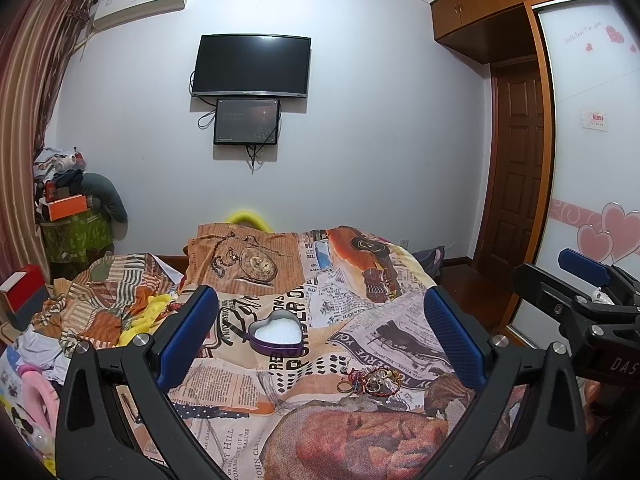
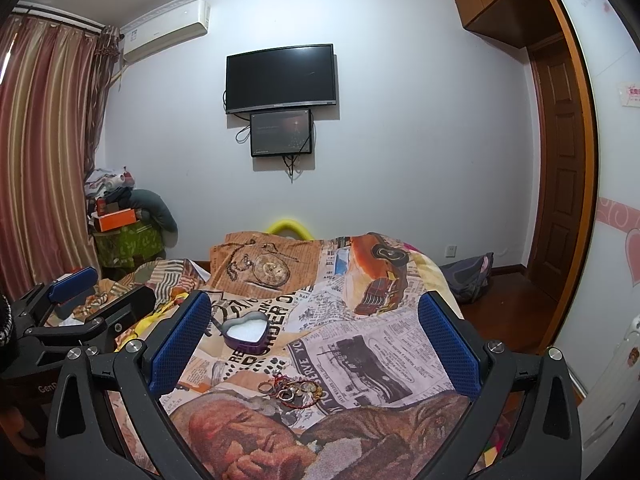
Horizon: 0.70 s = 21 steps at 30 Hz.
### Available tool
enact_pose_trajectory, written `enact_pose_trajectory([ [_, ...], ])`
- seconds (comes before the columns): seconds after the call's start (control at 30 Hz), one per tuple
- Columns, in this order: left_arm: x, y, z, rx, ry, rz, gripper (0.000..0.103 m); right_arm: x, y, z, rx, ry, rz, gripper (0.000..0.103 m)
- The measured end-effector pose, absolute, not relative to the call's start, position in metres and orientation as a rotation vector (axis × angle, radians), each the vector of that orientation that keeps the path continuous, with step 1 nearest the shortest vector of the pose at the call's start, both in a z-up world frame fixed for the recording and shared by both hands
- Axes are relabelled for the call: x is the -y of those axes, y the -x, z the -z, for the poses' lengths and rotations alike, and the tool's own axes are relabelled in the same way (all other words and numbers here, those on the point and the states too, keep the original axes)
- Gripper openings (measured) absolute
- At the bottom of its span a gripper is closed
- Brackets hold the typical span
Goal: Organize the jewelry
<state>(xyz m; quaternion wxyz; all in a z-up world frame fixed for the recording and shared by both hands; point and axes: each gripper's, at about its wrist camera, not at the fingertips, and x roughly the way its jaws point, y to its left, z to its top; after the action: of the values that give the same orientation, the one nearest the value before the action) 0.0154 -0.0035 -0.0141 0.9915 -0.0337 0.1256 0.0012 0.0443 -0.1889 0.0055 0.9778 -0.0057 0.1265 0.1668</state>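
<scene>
- The left gripper point(image 1: 320, 332) is hovering above the bed point(image 1: 360, 280), its jaws spread wide and gripping nothing; the right gripper point(image 2: 316, 336) is doing the same, jaws released and empty.
- The jewelry pile point(image 2: 292, 390), a tangle of rings, red cord and small gold pieces, is lying on the printed bedspread point(image 2: 360, 340) at about 6 o'clock from the heart-shaped tin point(image 2: 245, 334), near it but not touching.
- The tin is sitting open, its pale lining showing, at roughly 11 o'clock from the pile in the right wrist view.
- Nothing seems sorted yet, so the step in hand is likely picking a first piece.
- To do that well, I'd be singling out a ring at the pile's edge, around 9 o'clock, rather than diving into the knot, since cords may drag neighbours along.
- The soft quilt is likely giving under pressure, so closing slowly should help.
</scene>
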Motion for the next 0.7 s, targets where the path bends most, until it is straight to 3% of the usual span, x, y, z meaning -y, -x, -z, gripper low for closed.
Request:
enact_pose_trajectory([
  [0.7,0.001,-0.056,0.037,-0.343,0.08,0.002,0.103,0.183,-0.066,0.007,-0.32,0.011,-0.335,0.103],
])
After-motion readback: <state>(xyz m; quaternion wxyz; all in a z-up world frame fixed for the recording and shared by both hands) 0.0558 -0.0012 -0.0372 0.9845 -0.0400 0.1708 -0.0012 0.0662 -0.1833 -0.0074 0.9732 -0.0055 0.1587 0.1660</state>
